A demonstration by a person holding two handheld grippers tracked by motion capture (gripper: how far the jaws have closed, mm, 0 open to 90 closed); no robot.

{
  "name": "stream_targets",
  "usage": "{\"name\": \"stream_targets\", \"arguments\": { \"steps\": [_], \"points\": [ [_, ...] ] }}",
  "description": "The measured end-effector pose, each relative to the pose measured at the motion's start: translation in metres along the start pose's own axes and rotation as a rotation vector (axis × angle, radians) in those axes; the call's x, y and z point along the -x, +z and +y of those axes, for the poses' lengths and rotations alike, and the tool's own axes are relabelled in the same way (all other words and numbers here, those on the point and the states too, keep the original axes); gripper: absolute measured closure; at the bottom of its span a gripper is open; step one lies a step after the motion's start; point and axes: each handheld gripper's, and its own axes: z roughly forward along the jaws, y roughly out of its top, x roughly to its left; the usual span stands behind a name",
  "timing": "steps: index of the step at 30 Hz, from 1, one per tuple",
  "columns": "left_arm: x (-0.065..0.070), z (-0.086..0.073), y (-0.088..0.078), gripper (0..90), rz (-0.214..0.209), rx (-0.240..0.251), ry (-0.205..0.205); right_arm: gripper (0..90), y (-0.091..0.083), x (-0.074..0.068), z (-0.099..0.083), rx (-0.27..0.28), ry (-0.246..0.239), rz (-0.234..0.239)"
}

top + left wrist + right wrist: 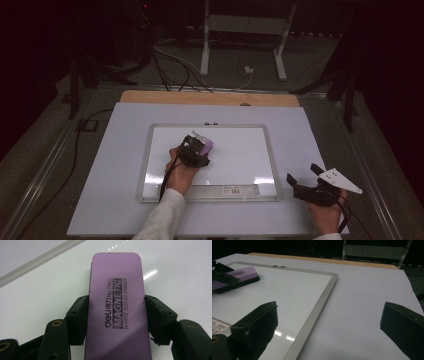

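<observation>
Your left claw (201,143) is clamped on the purple magnetic whiteboard eraser (117,305): in the left gripper view both pads press against its long sides, with the printed label facing up. The eraser lies flat on the whiteboard (240,150), in the upper left part of the writing surface, near the top frame. In the right gripper view the eraser (239,276) sits with its dark underside down on the board. The whiteboard lies flat in the middle of the white worktop (115,165).

Your right claw (304,176) is off the board, over the worktop just beside the frame's lower right corner. Its jaws stand wide apart with nothing between them.
</observation>
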Motion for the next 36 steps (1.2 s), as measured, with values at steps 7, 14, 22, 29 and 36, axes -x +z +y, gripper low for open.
{"name": "stream_targets", "arguments": {
  "steps": [7, 14, 22, 29, 36],
  "points": [
    [-0.004, -0.001, -0.004, 41.8, 0.006, 0.019, -0.028, 2.0, 0.000, -0.001, 0.000, 0.001, -0.003, 0.001],
    [-0.009, 0.000, -0.012, 41.8, -0.002, 0.052, -0.055, 2.0, 0.000, -0.001, 0.001, 0.004, -0.003, 0.004],
    [-0.018, 0.000, -0.020, 41.8, 0.002, 0.084, -0.089, 2.0, 0.000, 0.000, 0.000, 0.003, -0.003, 0.004],
    [-0.030, 0.000, -0.026, 41.8, 0.017, 0.116, -0.137, 2.0, -0.001, 0.000, 0.000, 0.003, 0.000, 0.000],
    [-0.042, -0.004, -0.030, 41.8, 0.043, 0.124, -0.171, 2.0, -0.001, 0.000, 0.000, 0.001, 0.000, 0.001]
  ]
}}
